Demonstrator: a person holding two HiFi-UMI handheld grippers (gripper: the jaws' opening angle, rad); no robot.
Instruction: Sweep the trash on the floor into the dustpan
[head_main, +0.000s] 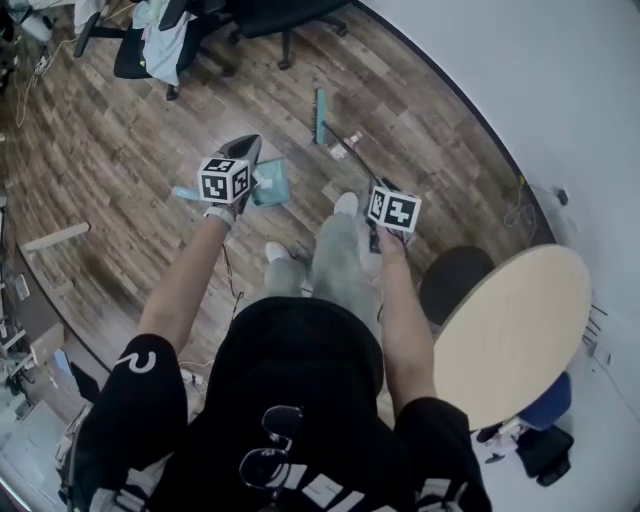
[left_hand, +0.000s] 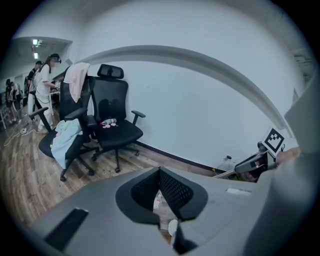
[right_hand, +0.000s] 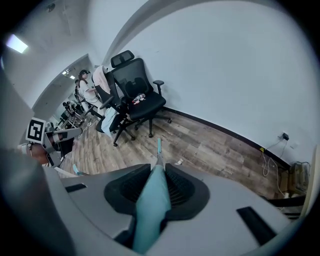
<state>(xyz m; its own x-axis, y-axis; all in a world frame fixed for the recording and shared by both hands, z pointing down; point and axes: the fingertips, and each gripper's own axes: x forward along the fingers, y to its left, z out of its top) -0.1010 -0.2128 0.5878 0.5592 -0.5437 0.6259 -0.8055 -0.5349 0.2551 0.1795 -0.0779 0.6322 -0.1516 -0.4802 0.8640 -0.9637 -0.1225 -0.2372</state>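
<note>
Right gripper view shows what the head view can't: the right tool (right_hand: 159, 186) is clamped tight on the teal broom handle (right_hand: 150, 210), which runs out to the brush head (right_hand: 159, 148). In the left gripper view the left tool (left_hand: 160, 172) has its tips pinched together, nothing in them. From the head view, the teal dustpan (head_main: 270, 186) lies just below the left tool, and a pale scrap of trash (head_main: 341, 152) sits beside the brush head. Wood-plank floor (head_main: 120, 130), white wall (left_hand: 210, 100), black office chairs (left_hand: 112, 127), and a round bench (head_main: 510, 330) off to the right.

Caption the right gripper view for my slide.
Right claw shut on teal broom handle, brush near scrap on wooden floor.
</note>
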